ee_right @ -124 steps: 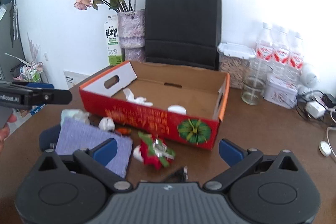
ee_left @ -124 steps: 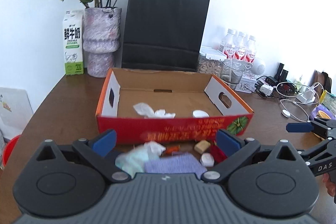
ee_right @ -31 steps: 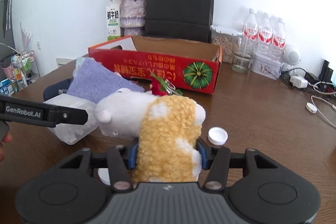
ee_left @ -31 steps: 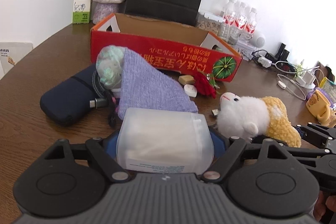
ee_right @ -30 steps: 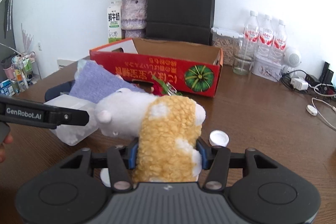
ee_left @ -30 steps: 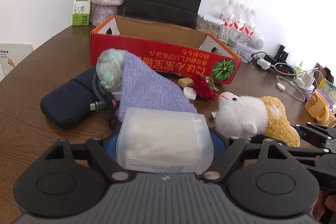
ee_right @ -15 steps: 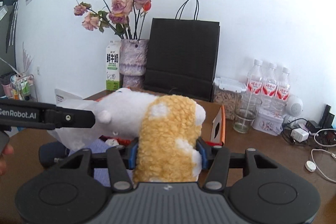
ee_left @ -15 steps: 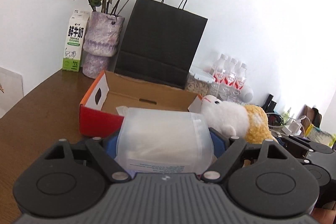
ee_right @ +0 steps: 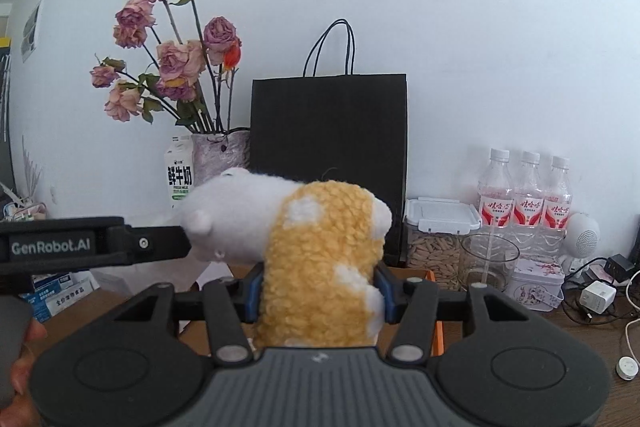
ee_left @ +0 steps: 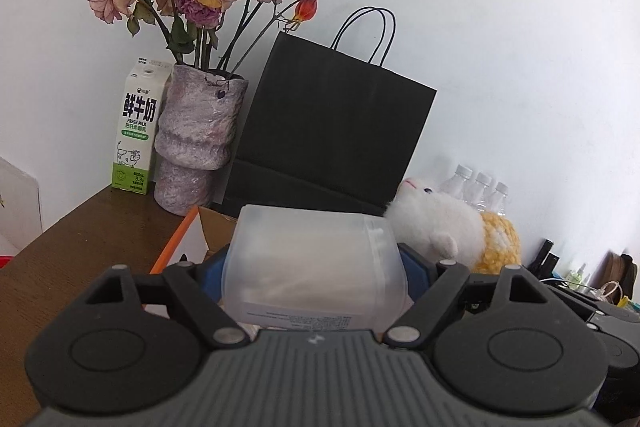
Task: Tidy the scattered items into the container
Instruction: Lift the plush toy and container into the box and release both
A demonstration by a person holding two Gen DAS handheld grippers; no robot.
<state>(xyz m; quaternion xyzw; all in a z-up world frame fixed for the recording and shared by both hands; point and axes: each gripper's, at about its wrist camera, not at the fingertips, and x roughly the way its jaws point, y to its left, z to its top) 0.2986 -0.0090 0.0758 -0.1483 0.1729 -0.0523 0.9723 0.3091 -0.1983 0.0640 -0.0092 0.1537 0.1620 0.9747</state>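
Observation:
My left gripper (ee_left: 312,269) is shut on a translucent white plastic box (ee_left: 312,251), held up off the table. Just beyond it shows the near left corner of the red cardboard box (ee_left: 178,245) with its orange rim; the inside is hidden. My right gripper (ee_right: 318,291) is shut on a yellow-and-white plush toy (ee_right: 320,247), its white head pointing left. The plush toy (ee_left: 440,231) also shows in the left wrist view, to the right of the plastic box. The cardboard box's orange rim (ee_right: 434,273) peeks out behind the right gripper's fingers.
Against the wall stand a milk carton (ee_left: 136,131), a vase of dried roses (ee_left: 198,143), a black paper bag (ee_left: 332,135), water bottles (ee_right: 524,191), a snack tub (ee_right: 436,239), a glass (ee_right: 488,259) and a tin (ee_right: 534,285). Chargers and cables (ee_right: 600,295) lie at the right.
Both grippers have risen with their loads and moved forward toward the cardboard box. The scattered items on the table have dropped out of view below.

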